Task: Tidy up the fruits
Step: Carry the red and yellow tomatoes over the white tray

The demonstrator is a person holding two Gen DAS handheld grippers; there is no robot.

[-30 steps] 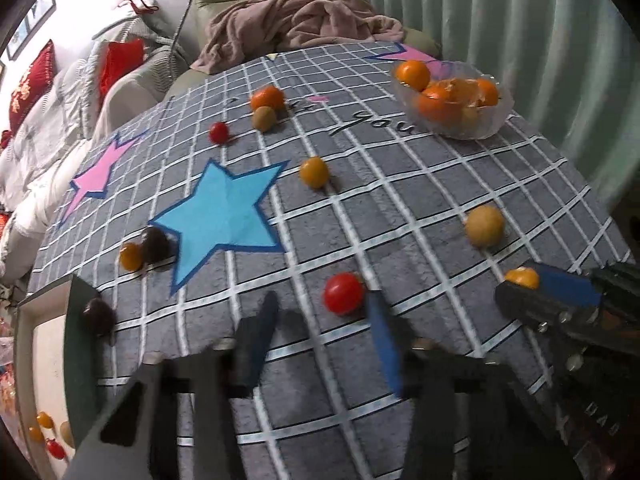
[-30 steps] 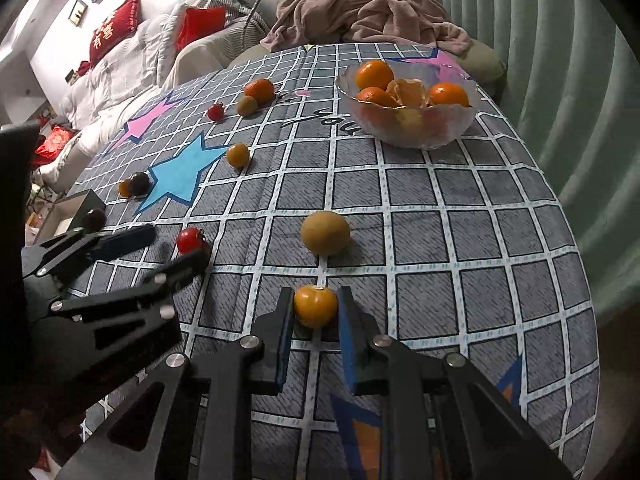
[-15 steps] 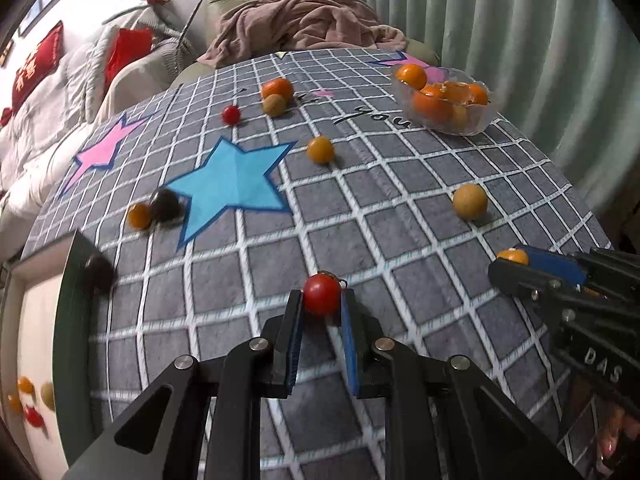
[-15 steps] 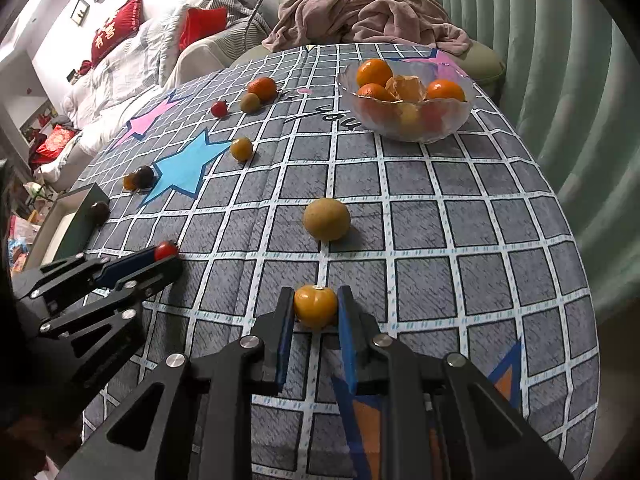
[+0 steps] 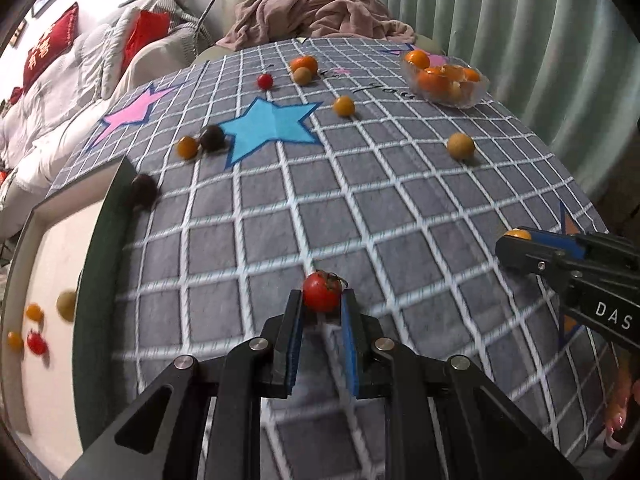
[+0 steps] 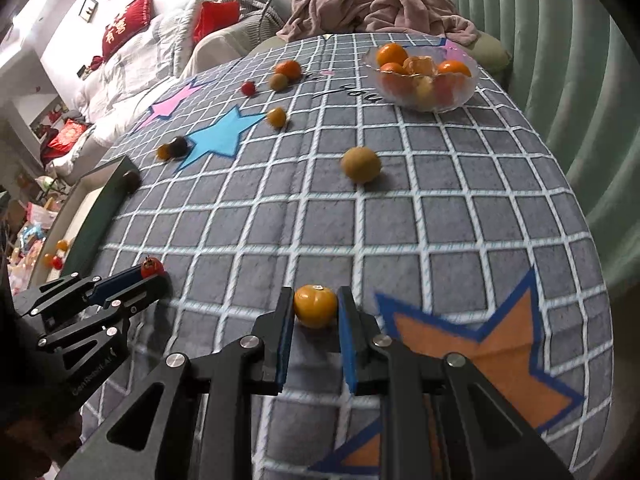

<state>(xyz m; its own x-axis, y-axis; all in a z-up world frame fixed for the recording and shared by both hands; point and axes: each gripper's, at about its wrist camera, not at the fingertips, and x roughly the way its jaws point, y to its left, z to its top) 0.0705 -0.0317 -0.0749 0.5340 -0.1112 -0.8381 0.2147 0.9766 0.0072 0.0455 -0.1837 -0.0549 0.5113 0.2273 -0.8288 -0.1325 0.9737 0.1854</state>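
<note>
Currently, left gripper [image 5: 322, 307] fingers clamp 1 red cherry tomato [image 5: 321, 291]; right gripper [image 6: 315, 309] fingers clamp 1 orange tomato [image 6: 315, 305]. Both fruits sit above the bench [image 6: 440, 216] cloth.

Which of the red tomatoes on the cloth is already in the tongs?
The stemmed red tomato pinched in the left tongs. The other red tomato lies loose at the far side, beside the blue star.

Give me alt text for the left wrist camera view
The left gripper is shut on a red cherry tomato above a grey checked tablecloth scattered with small fruits. A glass bowl of oranges sits far right; a green tray lies left.
</note>
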